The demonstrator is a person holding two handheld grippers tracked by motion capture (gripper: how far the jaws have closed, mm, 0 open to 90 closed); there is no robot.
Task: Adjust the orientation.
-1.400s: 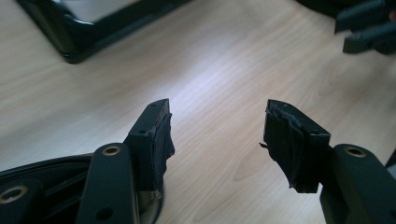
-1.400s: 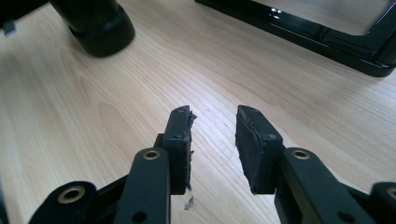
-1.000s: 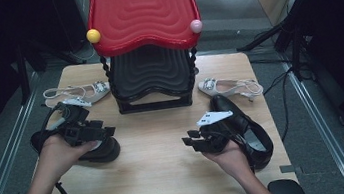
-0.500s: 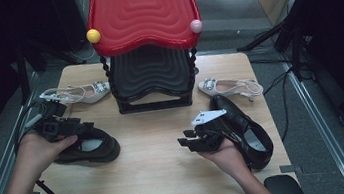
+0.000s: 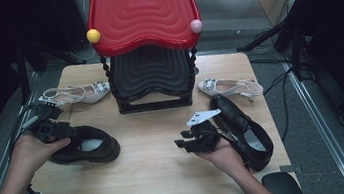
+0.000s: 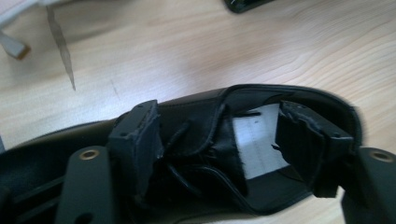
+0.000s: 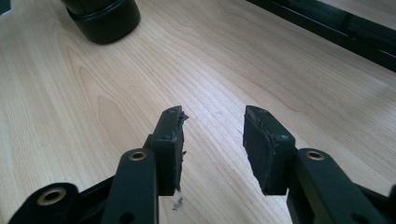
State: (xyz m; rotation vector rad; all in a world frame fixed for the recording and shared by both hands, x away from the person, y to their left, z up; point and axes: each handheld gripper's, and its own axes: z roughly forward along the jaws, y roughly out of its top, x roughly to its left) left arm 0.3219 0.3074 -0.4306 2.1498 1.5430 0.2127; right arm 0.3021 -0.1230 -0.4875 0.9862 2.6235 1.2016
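Left tool (image 5: pixel 50 129) has slid out to the nine o'clock end of the black shoe (image 5: pixel 85 146) and off its middle. Its jaws gape over the shoe's collar (image 6: pixel 243 140), one inside, one outside, not yet clamped. That reads as lining up a grasp. Right tool (image 5: pixel 197 141) hangs spread and empty over the bare tabletop (image 7: pixel 93 93), the second black shoe (image 5: pixel 244 127) at its three o'clock.

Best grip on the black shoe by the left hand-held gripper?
Grip the heel collar of the black shoe, coming from above at its left end. The opening faces up and the rim is thin enough to pinch. The left hand-held gripper already straddles that opening with its jaws apart.
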